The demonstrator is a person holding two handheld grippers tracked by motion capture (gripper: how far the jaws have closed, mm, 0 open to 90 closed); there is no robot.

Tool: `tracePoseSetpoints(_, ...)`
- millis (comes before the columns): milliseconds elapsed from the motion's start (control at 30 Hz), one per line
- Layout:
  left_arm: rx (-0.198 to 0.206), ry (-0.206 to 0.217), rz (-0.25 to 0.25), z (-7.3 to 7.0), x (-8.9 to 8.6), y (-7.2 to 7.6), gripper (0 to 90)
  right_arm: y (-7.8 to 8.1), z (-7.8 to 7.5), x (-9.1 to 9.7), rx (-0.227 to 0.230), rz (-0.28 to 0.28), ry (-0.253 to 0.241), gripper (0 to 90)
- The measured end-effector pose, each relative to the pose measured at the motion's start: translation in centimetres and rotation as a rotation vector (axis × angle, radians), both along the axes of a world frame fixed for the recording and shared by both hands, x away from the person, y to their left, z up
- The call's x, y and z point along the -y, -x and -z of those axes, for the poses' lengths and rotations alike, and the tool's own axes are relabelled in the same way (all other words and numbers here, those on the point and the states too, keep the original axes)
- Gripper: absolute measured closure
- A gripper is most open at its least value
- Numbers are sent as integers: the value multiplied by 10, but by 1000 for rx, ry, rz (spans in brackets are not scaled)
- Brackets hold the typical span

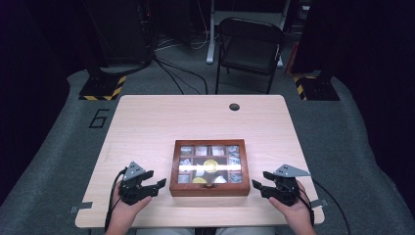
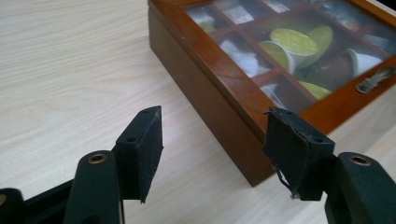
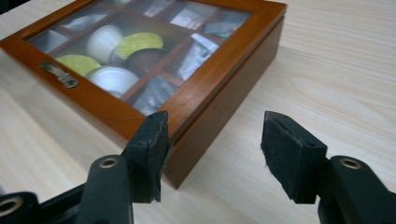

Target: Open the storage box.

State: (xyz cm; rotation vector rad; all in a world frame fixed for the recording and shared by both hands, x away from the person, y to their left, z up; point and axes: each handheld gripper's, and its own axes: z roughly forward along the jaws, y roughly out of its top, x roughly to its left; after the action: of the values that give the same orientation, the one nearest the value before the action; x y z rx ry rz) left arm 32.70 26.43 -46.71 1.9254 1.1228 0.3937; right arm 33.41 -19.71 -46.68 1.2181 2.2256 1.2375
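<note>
Wooden box [image 1: 209, 168] sits lower centre of table [image 1: 147, 122], lid down. Left gripper [image 1: 157, 186] & right gripper [image 1: 258, 185] flank it, jaws apart, empty. Approach step; next prob. needs lifting lid by latch [image 2: 373, 80].

tongs [image 1: 159, 185]: black, two-jaw | pads [image 2: 148, 140]: dark rubber | top plate: grey, three-cornered | cables: black

Black folding chair [image 1: 250, 45] beyond table [image 1: 147, 122]

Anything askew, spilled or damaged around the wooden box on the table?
Nothing stands out. The wooden box sits square on the table with its glass lid shut and its contents in their compartments. Each hand-held gripper, left and right, is open beside it.
</note>
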Motion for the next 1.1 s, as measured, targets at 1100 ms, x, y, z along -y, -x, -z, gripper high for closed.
tracePoseSetpoints(1100,-24,-47,125,15,31,16,476,9,19,-34,-27,-141,148,527)
